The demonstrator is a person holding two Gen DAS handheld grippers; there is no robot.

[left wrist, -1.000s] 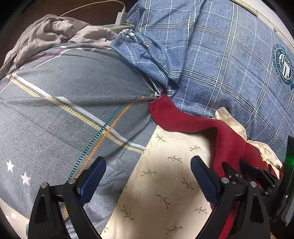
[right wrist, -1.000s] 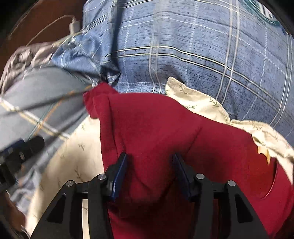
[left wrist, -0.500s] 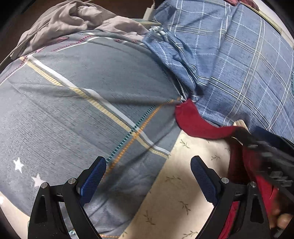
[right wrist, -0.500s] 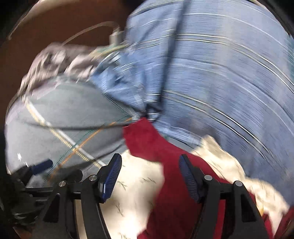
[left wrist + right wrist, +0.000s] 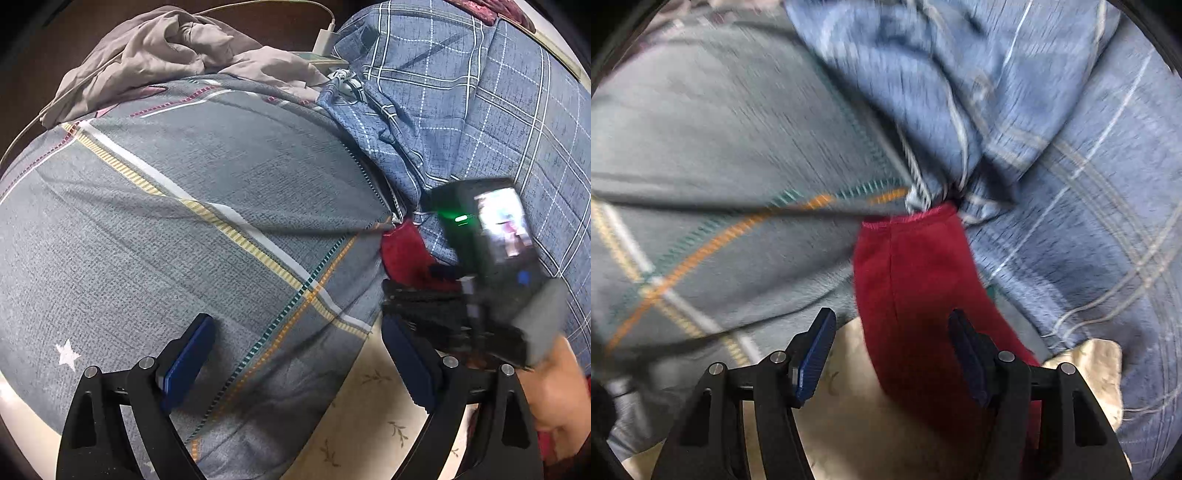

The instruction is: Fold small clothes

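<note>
Your left wrist camera looks steeply down from close above the grey striped quilt [image 5: 177, 229]; your right wrist camera tilts down nearer the dark red fleece garment [image 5: 916, 288]; both share that garment and the blue checked quilt [image 5: 480, 122].

a bed under a grey striped quilt [image 5: 184, 221] and blue plaid quilt [image 5: 480, 110], a red garment [image 5: 916, 288] on cream cloth [image 5: 857, 424].
</note>
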